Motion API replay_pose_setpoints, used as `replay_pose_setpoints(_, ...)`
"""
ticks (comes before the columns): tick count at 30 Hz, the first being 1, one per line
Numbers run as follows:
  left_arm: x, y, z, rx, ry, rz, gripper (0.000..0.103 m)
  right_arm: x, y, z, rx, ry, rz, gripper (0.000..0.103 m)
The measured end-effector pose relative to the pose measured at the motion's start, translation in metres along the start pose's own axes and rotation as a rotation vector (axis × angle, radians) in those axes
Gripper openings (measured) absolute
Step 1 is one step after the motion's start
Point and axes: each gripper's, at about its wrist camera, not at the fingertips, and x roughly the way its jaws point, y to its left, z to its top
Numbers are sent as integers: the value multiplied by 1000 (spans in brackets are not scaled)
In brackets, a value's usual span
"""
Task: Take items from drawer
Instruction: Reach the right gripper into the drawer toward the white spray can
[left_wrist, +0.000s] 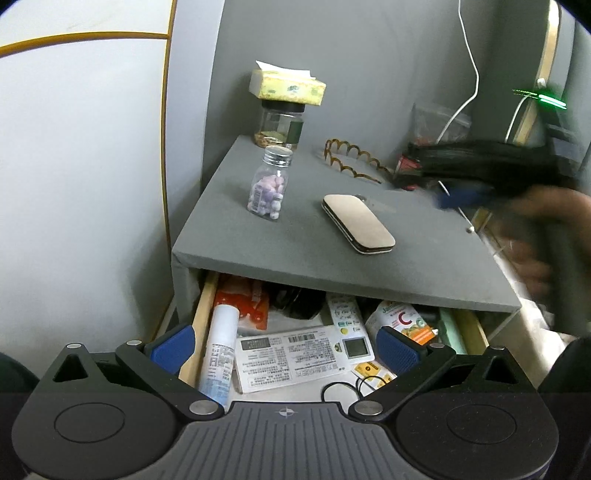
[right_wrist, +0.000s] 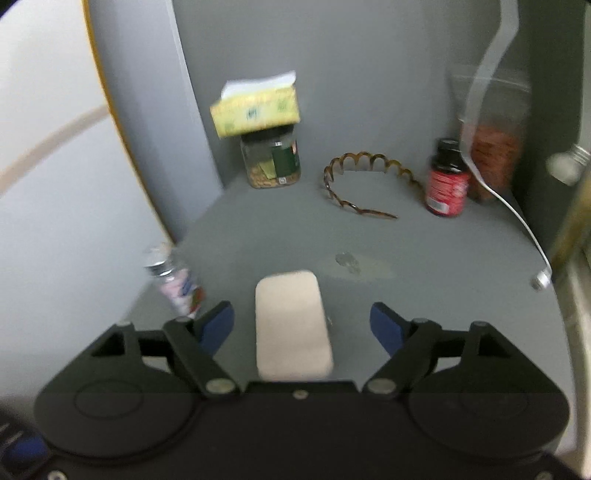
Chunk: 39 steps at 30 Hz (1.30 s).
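Observation:
The open drawer (left_wrist: 202, 314) under the grey nightstand top (left_wrist: 295, 243) holds a white spray tube (left_wrist: 221, 350), a white labelled box (left_wrist: 291, 354), a white remote (left_wrist: 349, 328), an orange vitamin pack (left_wrist: 404, 321) and an orange packet (left_wrist: 243, 299). My left gripper (left_wrist: 284, 347) is open and empty above the drawer. On the top lie a beige flat case (left_wrist: 358, 223) (right_wrist: 291, 325) and a pill bottle (left_wrist: 267, 184) (right_wrist: 177, 284). My right gripper (right_wrist: 303, 325) is open, astride the case without holding it; it shows blurred in the left wrist view (left_wrist: 461, 195).
A jar (right_wrist: 273, 158) with a tissue box (right_wrist: 255, 110) on it stands at the back, beside a brown toothed headband (right_wrist: 362, 181) and a red-labelled bottle (right_wrist: 445, 179). A white cable (right_wrist: 517, 214) hangs on the right. A wall lies to the left.

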Motion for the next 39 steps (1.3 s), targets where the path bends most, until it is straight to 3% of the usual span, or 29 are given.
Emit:
replay_pose_setpoints(1,0,1,1,-11,3,-1,103,-17,-11,-6,5,22,23,76)
replay_pose_setpoints(3,1,2,2,-26,15,-17,103,-45,-28,-30,10,121,45,56)
replay_pose_setpoints(4,2,3,3,-33,23,-29,103,-50,-31,-37,8,153,41,39)
replay_pose_setpoints(5,3,2,3,-36,27,-35,103,-52,-32,-51,-6,212,11,31)
replay_pose_setpoints(8,3,-6,4,-7,41,-52,103,-42,-35,-89,2,332,-60,23)
replay_pose_setpoints(12,1,-22,2,78,61,-77,103,-22,-37,-125,74,461,-112,23)
replay_pose_setpoints(20,-7,-45,6,105,69,-130,103,-21,-37,-133,138,521,-126,24)
replay_pose_setpoints(27,-11,-67,-4,179,34,9,103,-28,-45,-154,145,559,-16,25)
replay_pose_setpoints(31,-17,-62,-9,155,69,94,103,-25,-46,-149,118,565,5,25)
replay_pose_setpoints(33,-23,-63,-12,163,74,106,103,-21,-45,-146,99,559,19,36)
replay_pose_setpoints(35,-29,-63,-17,198,76,122,103,-22,-44,-148,100,516,36,56)
replay_pose_setpoints(39,-35,-57,-27,229,98,114,103,-25,-40,-148,110,418,86,62)
